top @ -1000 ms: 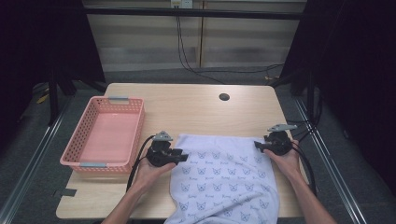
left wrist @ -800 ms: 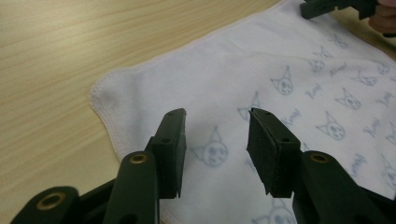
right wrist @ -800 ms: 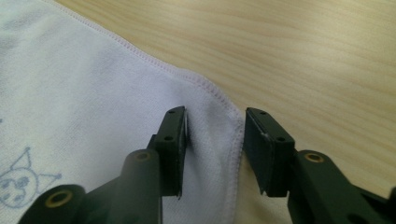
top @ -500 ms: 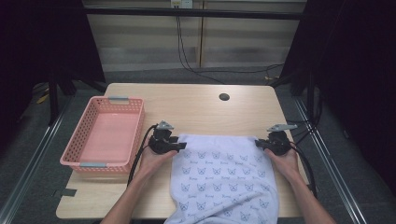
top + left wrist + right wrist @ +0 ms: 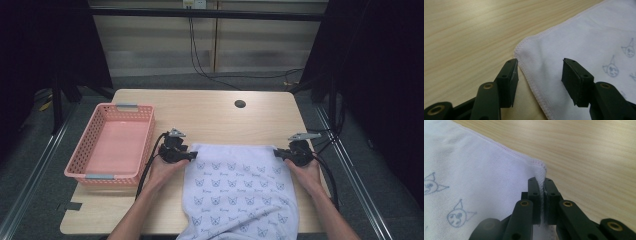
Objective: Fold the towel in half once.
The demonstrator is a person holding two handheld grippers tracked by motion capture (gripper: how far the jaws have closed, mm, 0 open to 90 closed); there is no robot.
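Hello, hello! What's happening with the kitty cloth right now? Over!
Left gripper open at near corner. Right gripper pinching far corner. Cloth flat on table. Nothing blocking.

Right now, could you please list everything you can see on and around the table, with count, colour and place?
Cloth: one, white with a grey cat-face print, near middle of the table, hanging over its near edge.
Basket: one, pink, with grey handles, left side of the table.
Table: one, light wood, with a dark round hole near the far edge.
Cables: black, hanging down the wall behind the table.
Hands: two, the left hand and the right hand, at the cloth's far corners.
Left claw: one, black, open, straddling the cloth's far left corner.
Right claw: one, black, shut on the cloth's far right corner.
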